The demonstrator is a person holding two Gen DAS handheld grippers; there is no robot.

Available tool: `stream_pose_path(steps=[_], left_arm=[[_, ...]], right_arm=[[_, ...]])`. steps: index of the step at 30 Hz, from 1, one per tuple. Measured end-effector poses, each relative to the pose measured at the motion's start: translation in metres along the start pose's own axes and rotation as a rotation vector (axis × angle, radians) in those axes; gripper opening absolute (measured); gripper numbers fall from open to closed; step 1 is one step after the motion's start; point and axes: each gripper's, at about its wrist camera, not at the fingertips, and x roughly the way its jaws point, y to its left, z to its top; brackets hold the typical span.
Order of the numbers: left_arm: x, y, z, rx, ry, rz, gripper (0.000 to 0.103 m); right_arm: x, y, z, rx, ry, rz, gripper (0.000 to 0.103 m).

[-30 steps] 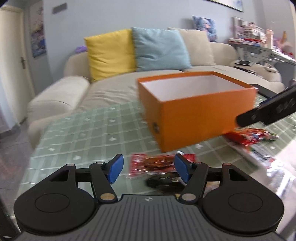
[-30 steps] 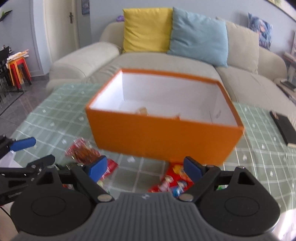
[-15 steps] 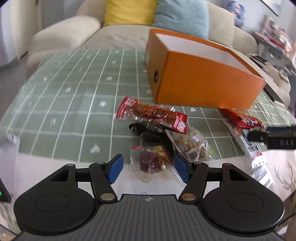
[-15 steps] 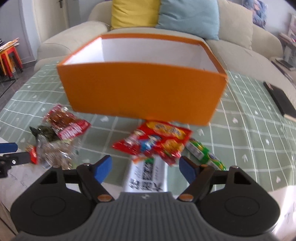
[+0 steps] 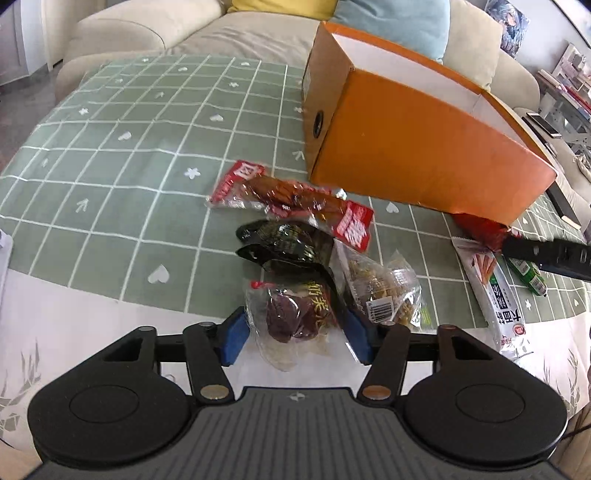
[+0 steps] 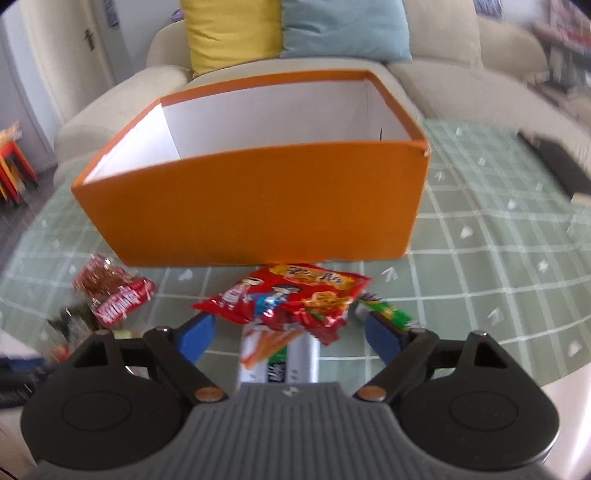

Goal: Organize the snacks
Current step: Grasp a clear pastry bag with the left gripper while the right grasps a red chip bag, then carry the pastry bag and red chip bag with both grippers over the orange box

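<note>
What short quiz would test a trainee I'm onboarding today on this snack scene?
1. True or false: the orange box lies on its side.
2. Which packet is between the left tool's fingers? A) clear packet with dark-red contents B) green tube C) red cartoon bag
3. Name the two cushion colours behind the box.
Key: 1 false, upright. 2 A; the jaws have just been closing, packet between them. 3 yellow cushion, light-blue cushion.
</note>
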Motion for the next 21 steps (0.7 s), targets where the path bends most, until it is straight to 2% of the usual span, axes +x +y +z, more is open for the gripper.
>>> stream_pose_path(steps=[4,11,17,21], left_arm=[[0.0,-0.001,-0.001,-0.016,-0.009,-0.005,0.061],[-0.007,-0.002,0.001,-0.01,-0.039,-0.003,0.055],[-0.002,0.003,0.004,-0.052,-0.008,-0.009,0.058],[0.002,0.003,0.006,-0.057,0.001,-0.002,0.058]], right_arm=[[0.008,-0.007,0.009,0.106,0.034,0.048,0.092],[0.016,-0.032,0.022,0.348,0.09,0.14,0.092],[0.019,-0.058,0.024,0.538,0.143,0.195,0.093],[0.018,-0.066,0.023,0.571,0.138,0.193,0.093]])
